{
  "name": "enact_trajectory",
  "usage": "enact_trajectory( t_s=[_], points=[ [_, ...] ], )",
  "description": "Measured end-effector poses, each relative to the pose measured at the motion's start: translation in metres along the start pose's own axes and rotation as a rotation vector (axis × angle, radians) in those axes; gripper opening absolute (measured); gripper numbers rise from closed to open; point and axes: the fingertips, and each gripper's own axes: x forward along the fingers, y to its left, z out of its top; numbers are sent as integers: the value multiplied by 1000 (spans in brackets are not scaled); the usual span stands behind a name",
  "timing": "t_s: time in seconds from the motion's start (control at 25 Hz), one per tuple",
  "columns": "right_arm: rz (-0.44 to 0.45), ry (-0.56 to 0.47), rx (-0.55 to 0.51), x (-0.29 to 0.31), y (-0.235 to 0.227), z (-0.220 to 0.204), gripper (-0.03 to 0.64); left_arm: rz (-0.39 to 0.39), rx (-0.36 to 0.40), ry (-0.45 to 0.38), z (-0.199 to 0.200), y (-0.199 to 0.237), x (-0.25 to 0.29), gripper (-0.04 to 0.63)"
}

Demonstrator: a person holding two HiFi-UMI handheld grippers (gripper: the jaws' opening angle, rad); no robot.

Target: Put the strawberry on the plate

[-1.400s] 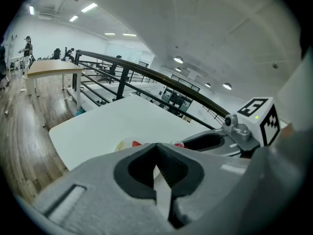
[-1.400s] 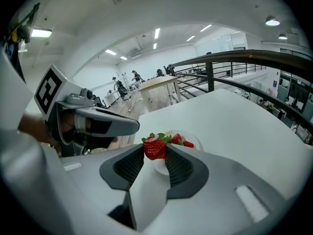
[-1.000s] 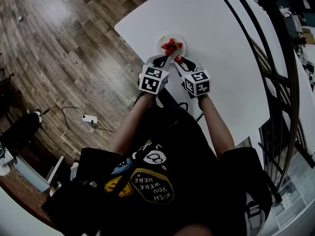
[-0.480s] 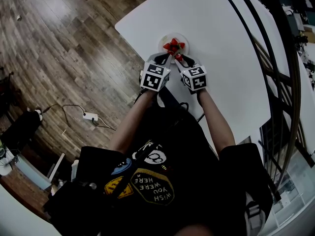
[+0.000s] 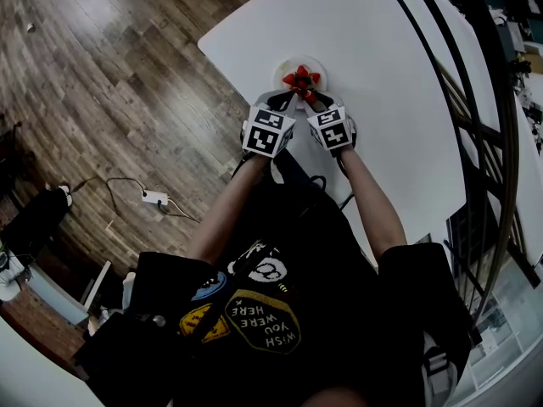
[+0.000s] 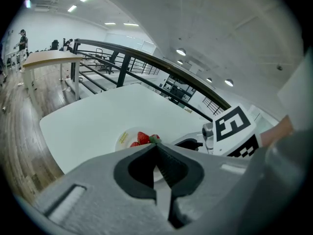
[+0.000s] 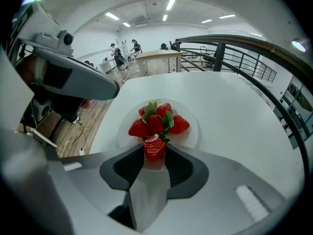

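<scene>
Right hand-held gripper (image 7: pixel 155 151) clamped on strawberry (image 7: pixel 154 146); long axis along jaws, pale stem end toward plate (image 7: pixel 194 131), at its near rim, beside piled strawberries (image 7: pixel 156 121). Left hand-held gripper (image 6: pixel 156 147) closed, empty. Plate's yellow print unreadable.

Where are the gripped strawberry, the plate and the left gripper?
gripped strawberry (image 7: pixel 154 148), right gripper view, its red middle between the jaws.
plate (image 7: pixel 192 131), right gripper view, bare right rim.
left gripper (image 6: pixel 156 147), left gripper view, where its closed tips meet.
</scene>
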Motion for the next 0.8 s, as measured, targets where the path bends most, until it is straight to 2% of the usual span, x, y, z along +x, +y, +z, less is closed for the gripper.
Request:
enact_trajectory(
  t_s=[0.52, 0.8],
  points=[
    [-59, 65, -66, 6, -3, 7, 144, -8, -16, -22, 4, -2, -6, 3],
    [-48, -39, 4, -14, 3, 22, 167, 6, 9, -49, 8, 0, -18, 2]
  ],
)
